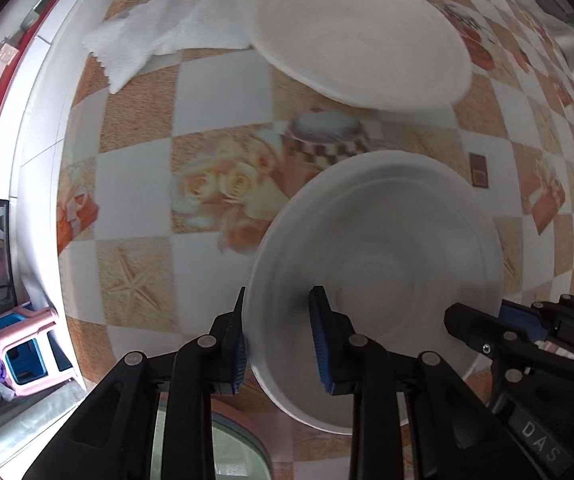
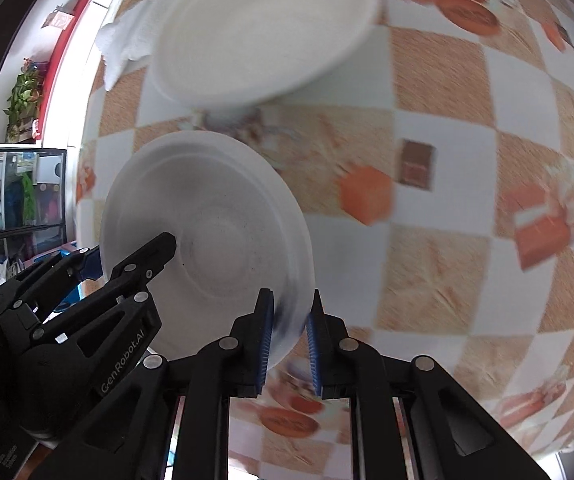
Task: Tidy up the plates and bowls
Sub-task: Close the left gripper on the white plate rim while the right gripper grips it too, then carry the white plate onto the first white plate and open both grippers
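I am holding a deep white plastic bowl (image 1: 379,280) off the table with both tools at once. My left gripper (image 1: 277,336) is straddling the bowl's near-left rim, one blue-padded finger inside and one outside, though the pads look set a little wider than the thin wall, so I cannot tell whether it is truly pinching. My right gripper (image 2: 289,332) is clamped on the opposite rim, its pads drawn close on the edge.

Beyond the bowl, a wide shallow white plate (image 1: 361,40) is lying on the glossy checkered tablecloth (image 1: 139,184), well apart from what I am carrying. No stack is showing yet — I am judging the task as early to midway, with this bowl still in the air and the plate apparently waiting. Whether other dishes exist outside these views, I cannot say.

The bowl is round, smooth and matte, with concentric ridges stepping down to a flat base; faint dark specks are showing inside it in the right wrist view. The plate is flatter, with a raised lip. A crumpled white cloth (image 1: 147,44) — soft, with a zigzag edge — is lying beside the plate, partly tucked beneath its far side. The tablecloth looks slick, printed with roses and starfish.
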`<control>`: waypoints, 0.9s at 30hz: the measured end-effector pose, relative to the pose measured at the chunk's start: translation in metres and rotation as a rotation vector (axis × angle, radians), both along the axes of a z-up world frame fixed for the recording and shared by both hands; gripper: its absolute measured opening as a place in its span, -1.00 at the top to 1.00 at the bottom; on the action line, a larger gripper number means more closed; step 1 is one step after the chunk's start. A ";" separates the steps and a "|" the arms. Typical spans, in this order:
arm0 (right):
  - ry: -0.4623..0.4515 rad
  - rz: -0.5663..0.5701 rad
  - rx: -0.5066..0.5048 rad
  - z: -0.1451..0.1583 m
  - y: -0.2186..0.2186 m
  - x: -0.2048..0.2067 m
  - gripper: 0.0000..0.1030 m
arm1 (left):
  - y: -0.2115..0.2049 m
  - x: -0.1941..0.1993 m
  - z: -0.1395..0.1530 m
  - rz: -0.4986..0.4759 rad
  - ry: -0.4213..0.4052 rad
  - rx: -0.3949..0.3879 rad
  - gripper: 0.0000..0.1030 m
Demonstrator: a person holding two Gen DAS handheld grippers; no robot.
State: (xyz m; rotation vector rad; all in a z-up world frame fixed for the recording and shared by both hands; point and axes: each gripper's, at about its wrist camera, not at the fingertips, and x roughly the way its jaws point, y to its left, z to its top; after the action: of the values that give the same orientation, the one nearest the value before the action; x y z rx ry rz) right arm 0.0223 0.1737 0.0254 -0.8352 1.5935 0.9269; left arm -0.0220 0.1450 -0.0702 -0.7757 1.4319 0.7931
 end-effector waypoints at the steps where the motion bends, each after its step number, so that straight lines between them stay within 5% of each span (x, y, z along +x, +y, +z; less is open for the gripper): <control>1: -0.005 -0.003 -0.011 0.000 -0.007 0.005 0.66 | -0.006 0.005 0.001 -0.013 -0.002 0.000 0.41; 10: -0.029 -0.029 -0.056 0.000 -0.055 0.028 0.66 | -0.050 0.031 0.001 -0.058 -0.008 -0.032 0.38; 19: -0.071 0.018 -0.005 0.024 -0.071 0.022 0.66 | -0.075 0.030 0.035 -0.039 -0.039 0.018 0.38; 27: -0.096 0.016 0.007 0.038 -0.097 0.009 0.65 | -0.116 0.046 0.060 -0.121 -0.048 0.024 0.38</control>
State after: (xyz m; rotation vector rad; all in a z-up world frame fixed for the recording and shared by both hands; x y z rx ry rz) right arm 0.0315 0.0763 0.0638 -0.8764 1.5019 0.8899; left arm 0.0238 0.0291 -0.0101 -0.6786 1.4102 0.6933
